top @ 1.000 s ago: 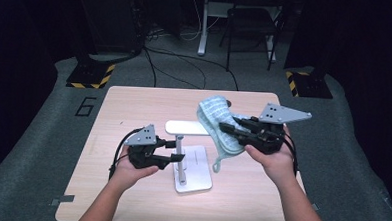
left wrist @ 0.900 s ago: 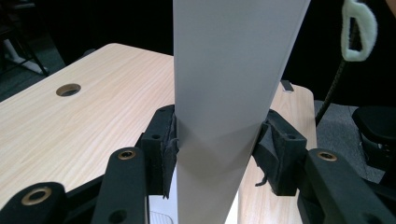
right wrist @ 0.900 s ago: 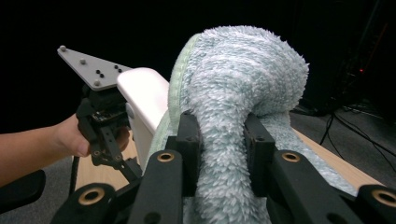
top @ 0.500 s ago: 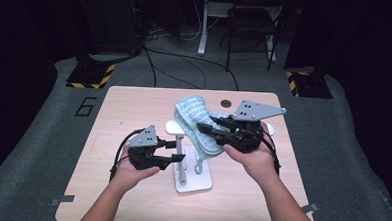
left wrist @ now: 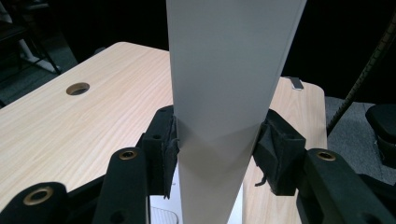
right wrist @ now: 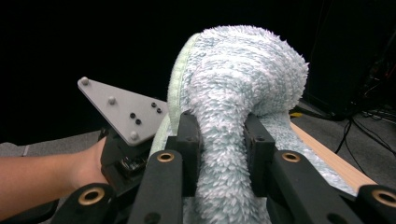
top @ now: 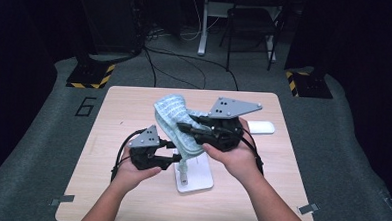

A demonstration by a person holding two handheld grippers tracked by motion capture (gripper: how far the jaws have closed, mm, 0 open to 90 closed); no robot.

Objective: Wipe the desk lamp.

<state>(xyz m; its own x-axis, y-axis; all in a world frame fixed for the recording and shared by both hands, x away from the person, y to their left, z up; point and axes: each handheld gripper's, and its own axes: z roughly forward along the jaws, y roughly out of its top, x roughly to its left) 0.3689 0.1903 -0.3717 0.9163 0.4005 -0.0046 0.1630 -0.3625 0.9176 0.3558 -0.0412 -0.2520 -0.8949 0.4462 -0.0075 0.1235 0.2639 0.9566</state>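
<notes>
On the light wooden desk (top: pixel 105 186), toward its near-middle, stands a white stand with a flat base and tall upright post (top: pixel 196 178); a small white oblong object (top: pixel 261 127) lies near the right edge. Pale blue-green fluffy towel (top: pixel 171 119) hangs bunched in the air above the desk's centre, its lower folds draped against the post top. Right gripper (top: pixel 185 127) is clenched on a thick fold of that towel, pile bulging between the jaws in the right gripper view (right wrist: pixel 233 140). Left gripper (top: pixel 174 152) clasps the post from both sides, pads (left wrist: pixel 170 149) pressed to the white upright (left wrist: pixel 224 93), steadying it. Risks, as judged: the towel is gripped by one bunched fold, so weight of the loose part could drag it free; pulling cloth across the post could tip the stand if the left grip slackens; trailing folds may snag on the left gripper's grey plate (top: pixel 145 137).
</notes>
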